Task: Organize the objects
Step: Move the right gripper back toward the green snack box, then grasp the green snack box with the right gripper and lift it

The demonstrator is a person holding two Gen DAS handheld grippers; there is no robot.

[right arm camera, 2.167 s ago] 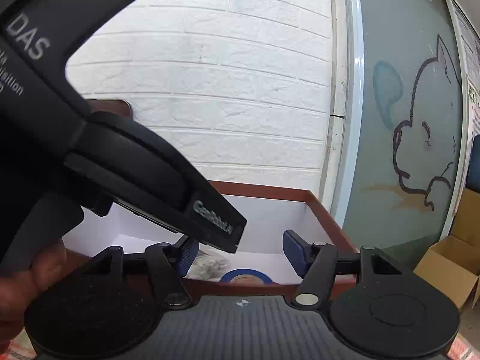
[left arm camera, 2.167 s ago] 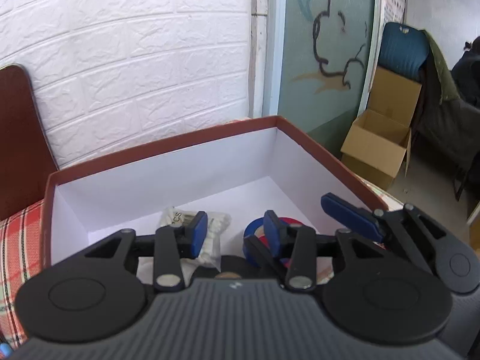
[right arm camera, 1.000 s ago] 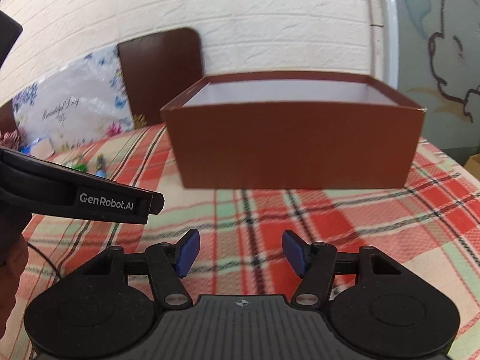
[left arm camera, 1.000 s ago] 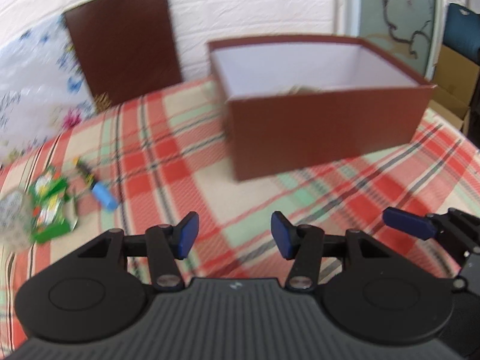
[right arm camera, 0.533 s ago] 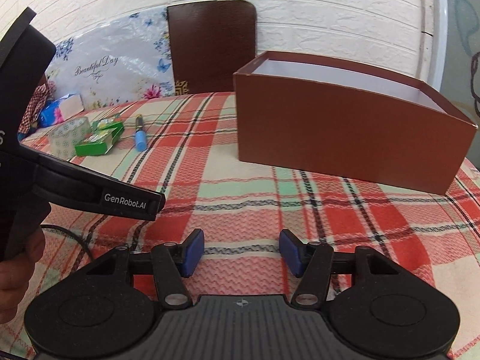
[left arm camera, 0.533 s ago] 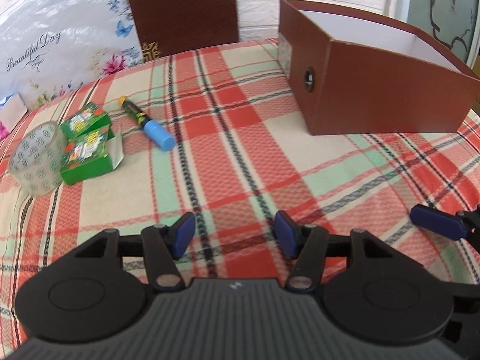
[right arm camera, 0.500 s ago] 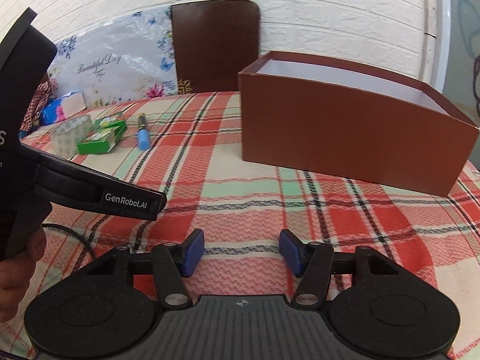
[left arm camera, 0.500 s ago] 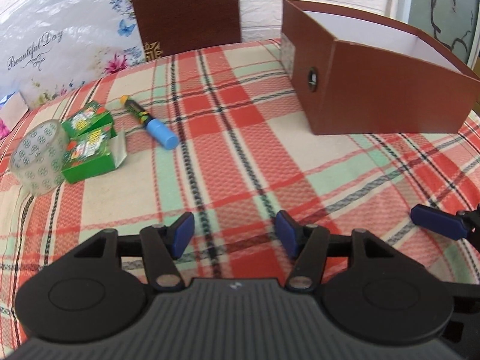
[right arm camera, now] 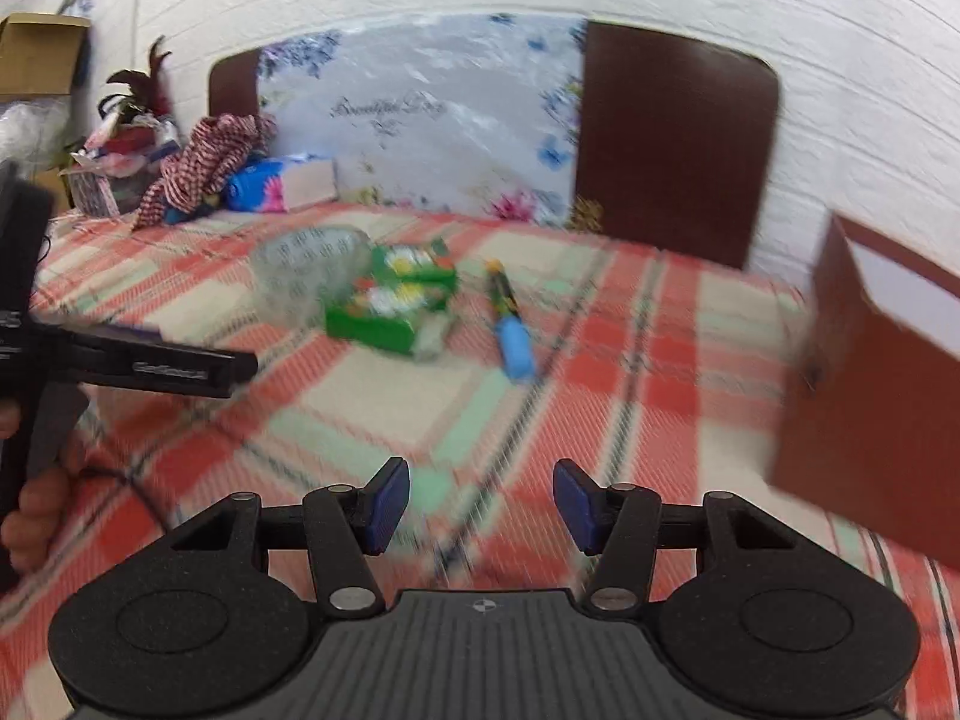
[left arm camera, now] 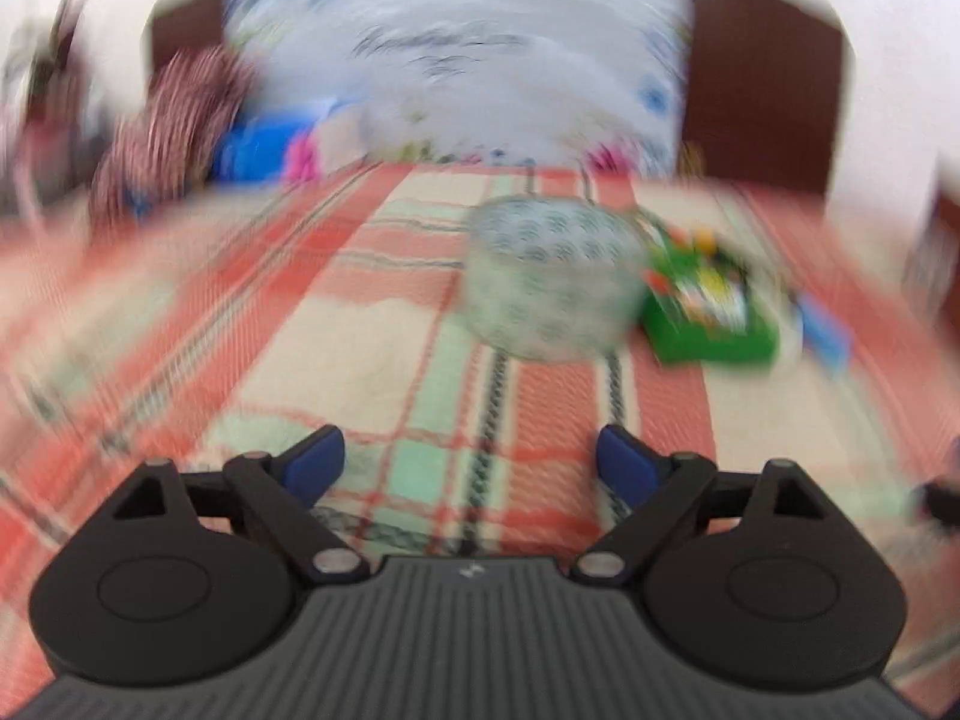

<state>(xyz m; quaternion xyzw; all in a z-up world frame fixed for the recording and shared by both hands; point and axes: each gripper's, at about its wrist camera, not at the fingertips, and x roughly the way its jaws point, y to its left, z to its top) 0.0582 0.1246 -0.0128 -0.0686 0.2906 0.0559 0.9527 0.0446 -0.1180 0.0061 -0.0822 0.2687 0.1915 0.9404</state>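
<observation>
While both jaws gape wide and empty, left gripper (left arm camera: 471, 465) faces tape roll (left arm camera: 549, 276), green box (left arm camera: 705, 306) just beside roll, right gripper (right arm camera: 480, 507) well short of roll

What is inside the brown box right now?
In the right wrist view, only a strip of white inner wall shows above the brown box's rim. Its floor and any contents are hidden by the near wall.

You are looking at a clear tape roll (right arm camera: 309, 276) with little dots, standing on its edge on the checked cloth. A green box (right arm camera: 393, 300) is lying flat, touching the roll's right side. A marker with a blue cap (right arm camera: 510, 324) is lying just beside the box. A brown box (right arm camera: 882, 372) with white inside is sitting well apart at the right.
</observation>
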